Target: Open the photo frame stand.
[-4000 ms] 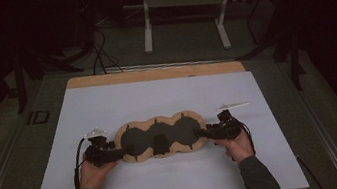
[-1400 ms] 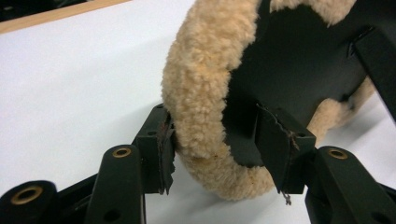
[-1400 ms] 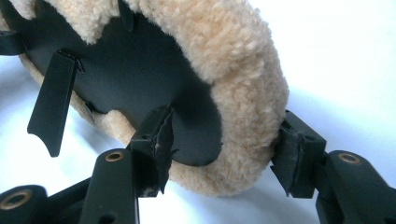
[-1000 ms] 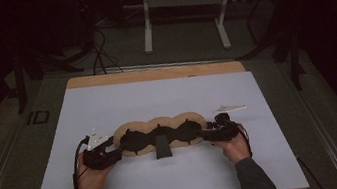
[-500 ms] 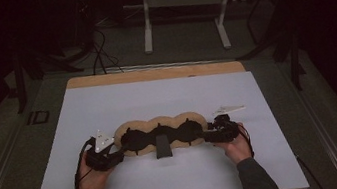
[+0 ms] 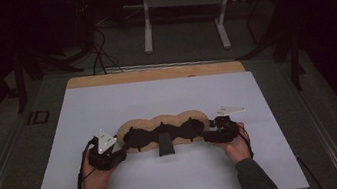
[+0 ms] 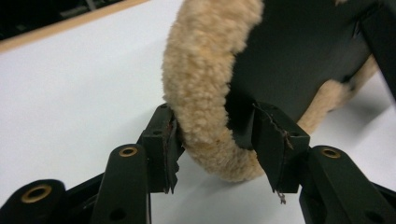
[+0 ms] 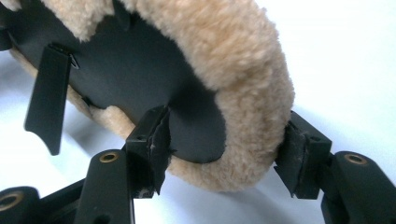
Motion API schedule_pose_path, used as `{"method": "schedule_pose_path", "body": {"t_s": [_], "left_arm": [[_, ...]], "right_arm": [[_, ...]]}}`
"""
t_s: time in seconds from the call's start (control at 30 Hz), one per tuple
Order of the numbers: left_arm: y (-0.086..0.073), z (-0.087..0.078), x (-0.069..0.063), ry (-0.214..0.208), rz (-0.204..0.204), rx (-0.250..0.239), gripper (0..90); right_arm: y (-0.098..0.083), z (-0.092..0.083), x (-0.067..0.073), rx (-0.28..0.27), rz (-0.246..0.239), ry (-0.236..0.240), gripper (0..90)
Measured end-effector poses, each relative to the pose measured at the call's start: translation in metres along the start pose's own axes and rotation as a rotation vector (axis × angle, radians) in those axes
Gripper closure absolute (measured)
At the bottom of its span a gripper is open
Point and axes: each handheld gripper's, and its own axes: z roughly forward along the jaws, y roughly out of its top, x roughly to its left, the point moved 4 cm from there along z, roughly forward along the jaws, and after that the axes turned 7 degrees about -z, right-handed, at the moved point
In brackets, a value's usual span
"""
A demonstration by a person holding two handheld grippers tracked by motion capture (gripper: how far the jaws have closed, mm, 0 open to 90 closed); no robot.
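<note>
Only readable mark: "ID", dark letters on the grey floor strip (image 6: 38, 117) just left of the table's (image 6: 153, 73) far left corner, high view. No other text, brand or no. legible on anything else; gripper views show none either.

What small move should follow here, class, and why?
Probably lift both ends together. The left hand-held gripper and right hand-held gripper each clamp a fleecy end of the fleece-edged pad, which lies stretched flat on the white sheet, its black strap hanging loose.
</note>
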Motion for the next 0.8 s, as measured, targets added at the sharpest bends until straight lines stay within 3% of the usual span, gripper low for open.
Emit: {"method": "schedule_pose_path", "body": {"t_s": [0.03,0.07,0.1,0.13,0.23,0.4,0.8], "left_arm": [[0.000,0.000,0.000,0.000,0.000,0.000,54.1],[0.000,-0.003,0.004,-0.046,-0.059,-0.004,54.6],[0.000,-0.003,0.004,-0.046,-0.059,-0.004,55.3],[0.000,-0.005,0.006,-0.074,-0.085,-0.002,55.8],[0.000,-0.007,0.006,-0.082,-0.089,0.000,56.3],[-0.001,-0.011,0.004,-0.094,-0.103,0.011,56.1],[-0.004,-0.016,0.003,-0.111,-0.129,0.018,56.3]], "right_arm": [[0.000,0.000,0.000,0.000,0.000,0.000,40.8],[-0.001,-0.002,-0.001,-0.006,0.009,0.017,41.0],[-0.001,-0.002,-0.001,-0.006,0.009,0.017,41.0],[-0.002,-0.003,-0.001,-0.007,0.023,0.031,41.1],[-0.003,-0.004,-0.001,-0.011,0.029,0.045,41.0],[-0.007,-0.010,-0.005,-0.032,0.098,0.120,40.2],[-0.012,-0.014,-0.004,-0.035,0.124,0.148,39.2]]}}
